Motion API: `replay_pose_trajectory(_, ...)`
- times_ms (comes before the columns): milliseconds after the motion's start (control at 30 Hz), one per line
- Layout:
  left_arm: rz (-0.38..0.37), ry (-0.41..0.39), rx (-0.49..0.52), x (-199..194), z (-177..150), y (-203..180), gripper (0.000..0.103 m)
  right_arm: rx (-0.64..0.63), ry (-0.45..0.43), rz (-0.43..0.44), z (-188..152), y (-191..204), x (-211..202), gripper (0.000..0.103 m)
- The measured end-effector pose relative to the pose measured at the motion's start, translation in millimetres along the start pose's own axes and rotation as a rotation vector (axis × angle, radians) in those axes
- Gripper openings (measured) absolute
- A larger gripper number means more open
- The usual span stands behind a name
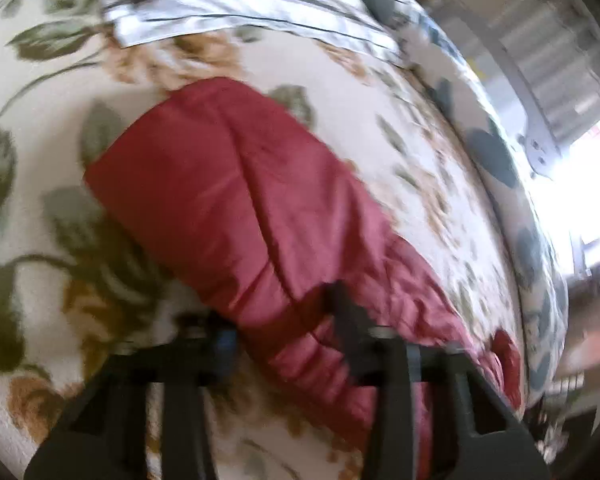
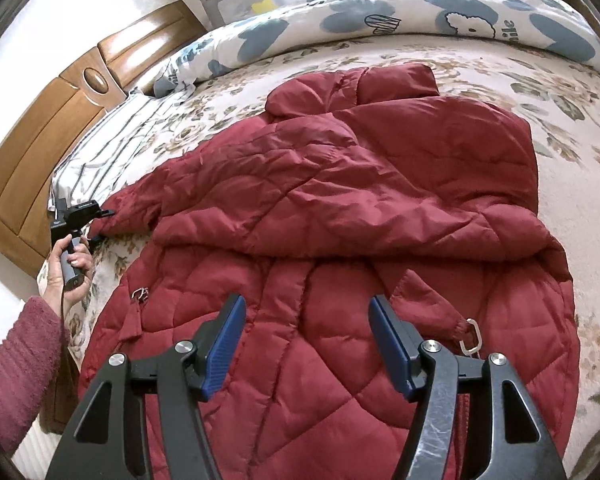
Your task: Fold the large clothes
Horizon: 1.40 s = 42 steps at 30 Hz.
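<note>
Coat: a red quilted coat is lying spread on the bed, its upper part doubled over the lower part, with the collar pointing toward the far duvet.
Sleeve: 1 sleeve is stretching out to the left across the floral bedspread, toward the striped pillow.
Left hand-held gripper: the left hand-held gripper is sitting at the sleeve end with red fabric between its 2 fingers; the view is blurred, so I cannot tell whether it is clamping the cloth. In the right wrist view the same tool is meeting the cuff, held by the person's left hand.
Right hand-held gripper: the right hand-held gripper is hovering over the coat's lower part, its blue pads standing wide apart with nothing between them.
Hardware: a metal clip is hanging from a strap just beside the right finger.
Surroundings: a blue-patterned duvet is running along the far edge; a wooden headboard is standing at the left.
</note>
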<state>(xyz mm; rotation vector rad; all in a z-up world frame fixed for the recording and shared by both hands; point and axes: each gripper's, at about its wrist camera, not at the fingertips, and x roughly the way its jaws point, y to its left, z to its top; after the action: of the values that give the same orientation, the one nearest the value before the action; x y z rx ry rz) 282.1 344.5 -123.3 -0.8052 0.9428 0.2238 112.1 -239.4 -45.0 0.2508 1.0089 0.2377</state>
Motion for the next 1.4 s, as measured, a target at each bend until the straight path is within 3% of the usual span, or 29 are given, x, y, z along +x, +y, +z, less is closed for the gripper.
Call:
replay_pose_trajectory(33,-0.018,-0.005,0.017,-2.5,-0.7,-5.5,0.012,0.002,0.0,0.0,0.1,-0.6,0.4,0.065)
replay_pose_trajectory(100,-0.042,-0.037,0.06,-17.1,-6.7,-19.2,0.009,0.006,0.001,0.001,0.1,-1.6,1.0,0.065)
replay_pose_trajectory(267,-0.115,-0.093,0.16,-52.4,-22.4,-54.5,0.008,0.011,-0.003,0.002,-1.1,-3.5,-0.4,0.065)
replay_pose_trajectory(467,-0.196,-0.101,0.336,-77.8,-54.5,-114.6,0.007,0.036,-0.017,0.007,-1.4,-11.0,-6.0,0.065)
replay_pose_trajectory(800,-0.295,-0.023,0.61,-86.1,-133.5,-202.1,0.007,0.074,-0.035,0.005,0.8,-25.9,-13.3,0.065)
replay_pose_trajectory(1167,-0.37,0.075,0.778,-77.8,-207.0,-258.0,0.007,0.154,-0.065,0.037,4.9,-50.1,-20.6,0.065)
replay_pose_trajectory(1400,-0.371,0.14,0.88,-61.7,-260.3,-288.7,0.007,0.2,-0.088,0.068,10.8,-64.7,-27.9,0.065)
